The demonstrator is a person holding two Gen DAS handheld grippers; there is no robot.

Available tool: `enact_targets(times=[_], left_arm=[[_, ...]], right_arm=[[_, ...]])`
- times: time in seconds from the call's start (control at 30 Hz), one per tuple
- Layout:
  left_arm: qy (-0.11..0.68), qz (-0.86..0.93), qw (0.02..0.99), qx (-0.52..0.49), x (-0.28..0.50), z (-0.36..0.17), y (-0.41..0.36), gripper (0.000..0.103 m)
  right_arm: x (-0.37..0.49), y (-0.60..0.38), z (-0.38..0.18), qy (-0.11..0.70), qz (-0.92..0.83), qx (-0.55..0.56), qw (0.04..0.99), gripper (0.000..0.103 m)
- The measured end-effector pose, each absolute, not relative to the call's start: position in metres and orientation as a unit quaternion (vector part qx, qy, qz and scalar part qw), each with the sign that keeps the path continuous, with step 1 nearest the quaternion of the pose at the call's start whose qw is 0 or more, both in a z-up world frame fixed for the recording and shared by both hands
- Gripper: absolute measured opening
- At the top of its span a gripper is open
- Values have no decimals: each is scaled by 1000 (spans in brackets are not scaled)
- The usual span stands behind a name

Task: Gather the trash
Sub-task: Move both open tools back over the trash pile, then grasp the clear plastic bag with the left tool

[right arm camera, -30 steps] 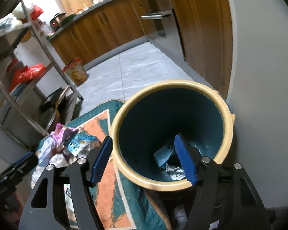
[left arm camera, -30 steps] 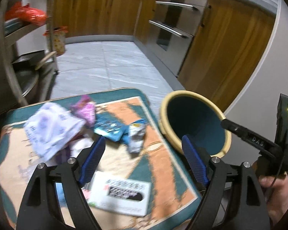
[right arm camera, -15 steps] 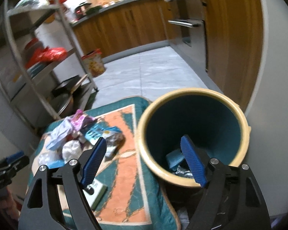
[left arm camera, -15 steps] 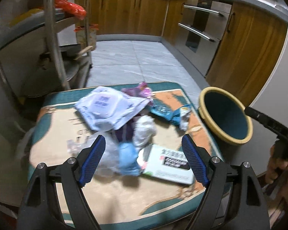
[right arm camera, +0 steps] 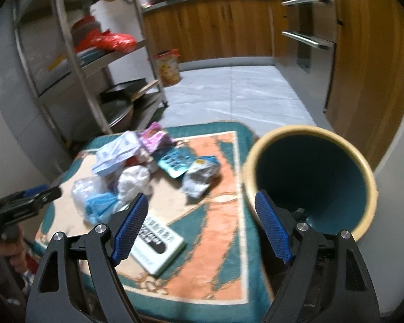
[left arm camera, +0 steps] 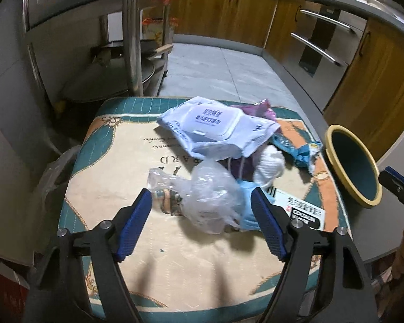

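The left gripper (left arm camera: 200, 224) hangs open and empty over a crumpled plastic bag (left arm camera: 210, 196) in the trash pile on the mat (left arm camera: 115, 188); the right gripper (right arm camera: 202, 226), also open, hovers between box (right arm camera: 159, 245) and bin (right arm camera: 312, 180).

The blue face mask (left arm camera: 246, 202) is being half covered by the crumpled clear plastic bag (left arm camera: 207, 196). The bin's (right arm camera: 309, 177) bottom is being hidden behind the right gripper (right arm camera: 202, 226).
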State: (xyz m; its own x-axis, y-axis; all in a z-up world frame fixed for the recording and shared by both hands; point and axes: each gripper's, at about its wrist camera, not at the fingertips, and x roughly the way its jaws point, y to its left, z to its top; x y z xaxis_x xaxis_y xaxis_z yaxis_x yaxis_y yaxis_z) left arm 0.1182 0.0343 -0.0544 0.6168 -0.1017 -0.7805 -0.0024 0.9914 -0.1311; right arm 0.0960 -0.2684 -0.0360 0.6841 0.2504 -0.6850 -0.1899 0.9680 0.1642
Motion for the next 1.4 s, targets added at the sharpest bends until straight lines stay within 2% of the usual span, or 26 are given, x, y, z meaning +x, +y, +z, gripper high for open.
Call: enact_targets(times=[0.5, 0.6, 0.67, 0.77, 0.93, 1.0, 1.07, 1.1, 1.4], left_arm=[[472, -49, 871, -131, 150, -84, 49, 59], [482, -58, 865, -126, 158, -93, 47, 47], [494, -67, 858, -121, 161, -100, 46, 27], [493, -77, 857, -126, 158, -100, 47, 20], [488, -87, 859, -128, 152, -96, 45, 19], [489, -87, 858, -130, 149, -96, 46, 18], [487, -88, 859, -132, 147, -95, 48, 18], [486, -88, 860, -133, 146, -94, 49, 18], [482, -83, 862, -133, 134, -92, 60, 18]], right_arm=[[94, -223, -56, 412, 174, 12, 894, 82], [91, -209, -59, 415, 188, 0, 890, 82], [89, -201, -60, 416, 198, -5, 888, 82], [88, -190, -62, 419, 215, -6, 882, 82], [94, -163, -75, 439, 260, -3, 860, 82], [96, -151, -81, 445, 272, -12, 853, 76], [99, -143, -87, 452, 277, -15, 848, 63], [102, -138, -90, 456, 278, -17, 845, 62], [116, -110, -97, 463, 294, -13, 836, 60]])
